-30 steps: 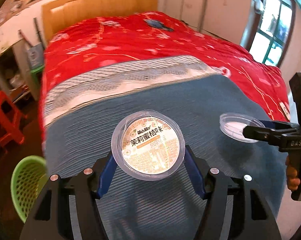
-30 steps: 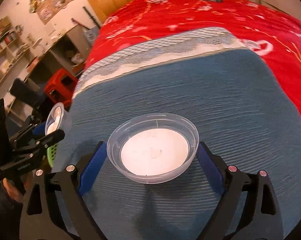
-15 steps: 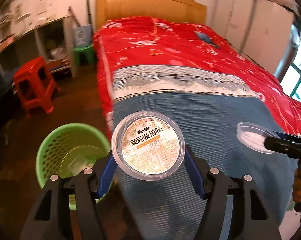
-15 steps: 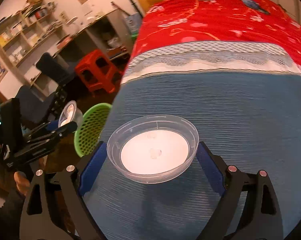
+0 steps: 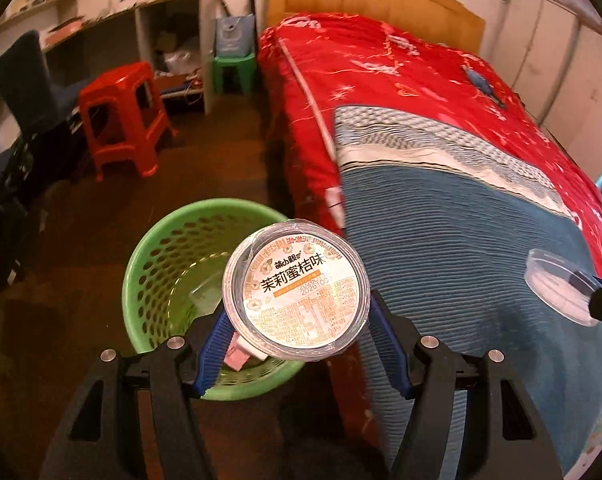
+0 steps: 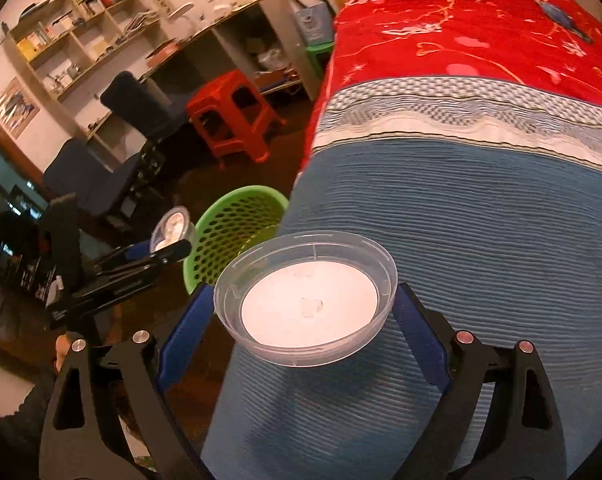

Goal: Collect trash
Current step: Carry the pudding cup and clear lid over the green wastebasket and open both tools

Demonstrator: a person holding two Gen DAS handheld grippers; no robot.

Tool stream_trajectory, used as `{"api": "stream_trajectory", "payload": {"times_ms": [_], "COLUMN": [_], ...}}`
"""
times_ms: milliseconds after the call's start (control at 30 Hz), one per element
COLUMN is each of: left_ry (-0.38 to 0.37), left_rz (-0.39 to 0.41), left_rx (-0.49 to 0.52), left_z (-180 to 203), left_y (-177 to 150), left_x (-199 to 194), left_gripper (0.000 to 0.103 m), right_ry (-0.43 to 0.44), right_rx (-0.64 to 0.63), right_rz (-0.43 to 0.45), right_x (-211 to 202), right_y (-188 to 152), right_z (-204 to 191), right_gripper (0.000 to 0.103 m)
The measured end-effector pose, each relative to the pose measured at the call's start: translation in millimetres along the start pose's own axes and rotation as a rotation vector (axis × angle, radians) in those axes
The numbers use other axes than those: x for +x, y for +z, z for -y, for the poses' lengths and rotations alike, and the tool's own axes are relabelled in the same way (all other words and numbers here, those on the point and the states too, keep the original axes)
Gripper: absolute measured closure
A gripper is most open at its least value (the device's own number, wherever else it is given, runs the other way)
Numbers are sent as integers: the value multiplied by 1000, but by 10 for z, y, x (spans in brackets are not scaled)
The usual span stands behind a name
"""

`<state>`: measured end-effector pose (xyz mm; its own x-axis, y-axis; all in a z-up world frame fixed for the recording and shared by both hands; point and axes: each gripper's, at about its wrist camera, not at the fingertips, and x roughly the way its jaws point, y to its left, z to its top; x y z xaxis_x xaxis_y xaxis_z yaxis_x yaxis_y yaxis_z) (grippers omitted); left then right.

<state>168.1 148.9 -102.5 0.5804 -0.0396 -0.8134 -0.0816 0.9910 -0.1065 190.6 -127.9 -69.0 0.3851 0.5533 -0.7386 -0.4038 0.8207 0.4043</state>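
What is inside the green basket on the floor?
The green basket holds clear plastic trash and something pink and white; the labelled cup covers the rest.

Clear lid between right claw pads, above blue blanket.

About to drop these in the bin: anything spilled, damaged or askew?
Nothing stands out. The labelled cup sits squarely in the left gripper, the clear lid in the right gripper. The green basket stands upright.
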Motion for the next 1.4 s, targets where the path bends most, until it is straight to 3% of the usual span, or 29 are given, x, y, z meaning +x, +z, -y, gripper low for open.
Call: {"api": "stream_trajectory", "payload": {"times_ms": [267, 333, 500, 933, 1400], "left_ry": [35, 42, 41, 58, 101], "left_rz": [-57, -63, -69, -25, -5], "left_rx": [-55, -68, -102, -218, -361], "left_z": [-299, -374, -532, -932, -1442], "left_y": [-12, -9, -36, -299, -604], "left_x": [259, 312, 357, 42, -216], "left_gripper": [38, 27, 24, 22, 19], "right_ry": [23, 27, 36, 86, 115], "right_rx": [-26, -31, -43, -85, -132], "right_rz": [-24, -31, -47, -95, -221], "right_x": [185, 224, 331, 697, 1443], "right_y": [43, 54, 73, 157, 172], "right_z": [-240, -288, -384, -729, -1214], "right_gripper": [14, 14, 14, 14, 14]}}
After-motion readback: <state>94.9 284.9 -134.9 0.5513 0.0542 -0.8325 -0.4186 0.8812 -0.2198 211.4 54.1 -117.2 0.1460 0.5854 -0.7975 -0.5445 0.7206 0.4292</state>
